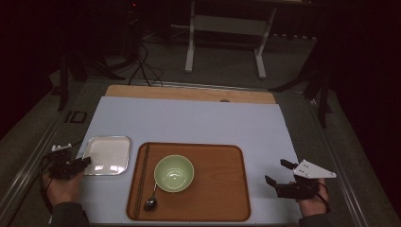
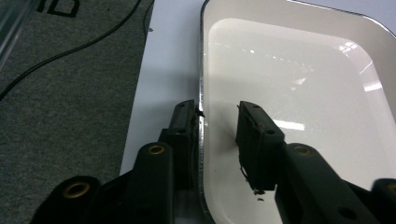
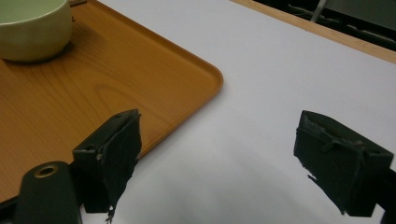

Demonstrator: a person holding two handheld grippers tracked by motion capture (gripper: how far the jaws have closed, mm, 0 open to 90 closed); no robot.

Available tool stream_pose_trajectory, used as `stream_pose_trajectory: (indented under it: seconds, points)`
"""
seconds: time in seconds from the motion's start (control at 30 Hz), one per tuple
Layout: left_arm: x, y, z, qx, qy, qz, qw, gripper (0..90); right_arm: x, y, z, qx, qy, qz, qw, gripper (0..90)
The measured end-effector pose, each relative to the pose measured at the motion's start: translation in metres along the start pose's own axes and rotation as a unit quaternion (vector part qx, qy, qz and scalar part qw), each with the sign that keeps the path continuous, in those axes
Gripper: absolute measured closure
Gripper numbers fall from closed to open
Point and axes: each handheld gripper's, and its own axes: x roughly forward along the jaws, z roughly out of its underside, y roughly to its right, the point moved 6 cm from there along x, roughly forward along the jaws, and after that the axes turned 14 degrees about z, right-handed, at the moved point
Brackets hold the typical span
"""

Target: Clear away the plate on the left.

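**A:** Jaws first: how does the left gripper (image 2: 217, 123) stand?

**B:** Parted, straddling the near-left rim of the white tray (image 2: 299, 88). One jaw sits outside on the pale mat (image 1: 189, 120), the other inside over the tray floor. I'd judge a squeeze comes next; nothing is clamped yet.

**A:** Where's that tray on the table?

**B:** From the high view, at about 8 o'clock of the table (image 1: 189, 93), just left of the wooden tray (image 1: 222, 189) and apart from it. From the left gripper (image 1: 78, 164) it lies toward 2 o'clock, rim already between the jaws. It's close to square, so no real long axis. The rim being straddled runs toward 12 o'clock in the left gripper view.

**A:** Anything in it?

**B:** Empty, only glare on the glaze.

**A:** And the right gripper (image 1: 280, 171)?

**B:** Wide open, holding nothing, hovering over the mat at about 4 o'clock, just off the wooden tray's right edge. The left is clearly nearer the white tray.

**A:** The wooden tray's load?

**B:** A green bowl (image 1: 174, 173), empty as far as I can see, a spoon (image 1: 152, 198) at the bowl's 7 o'clock, and chopsticks (image 1: 140, 179) along the left edge, pointing toward 12.
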Motion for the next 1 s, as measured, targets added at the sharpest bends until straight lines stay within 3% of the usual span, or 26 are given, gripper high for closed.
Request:
stream_pose_trajectory:
  seconds: [0.33, 0.5, 0.6, 0.77, 1.0]
  points:
    - [-0.005, -0.006, 0.001, -0.029, 0.008, 0.016, 0.9994, 86.3, 0.0, 0.0, 0.0, -0.001, -0.001, 0.0, 1.0, 14.5]
    - [-0.005, -0.006, 0.001, -0.03, 0.01, 0.018, 0.9993, 87.3, 0.0, 0.0, 0.0, -0.001, -0.001, 0.0, 1.0, 14.5]
    - [-0.007, -0.009, 0.002, -0.057, 0.022, 0.046, 0.9971, 88.6, 0.0, 0.001, 0.0, 0.002, -0.001, 0.002, 1.0, 14.5]
    - [-0.008, -0.011, 0.003, -0.081, 0.03, 0.067, 0.994, 89.3, 0.0, 0.001, 0.0, 0.002, -0.002, 0.001, 1.0, 14.5]
    - [-0.01, -0.012, 0.003, -0.091, 0.037, 0.074, 0.9923, 89.4, 0.0, 0.001, 0.0, 0.002, -0.002, 0.001, 1.0, 14.5]
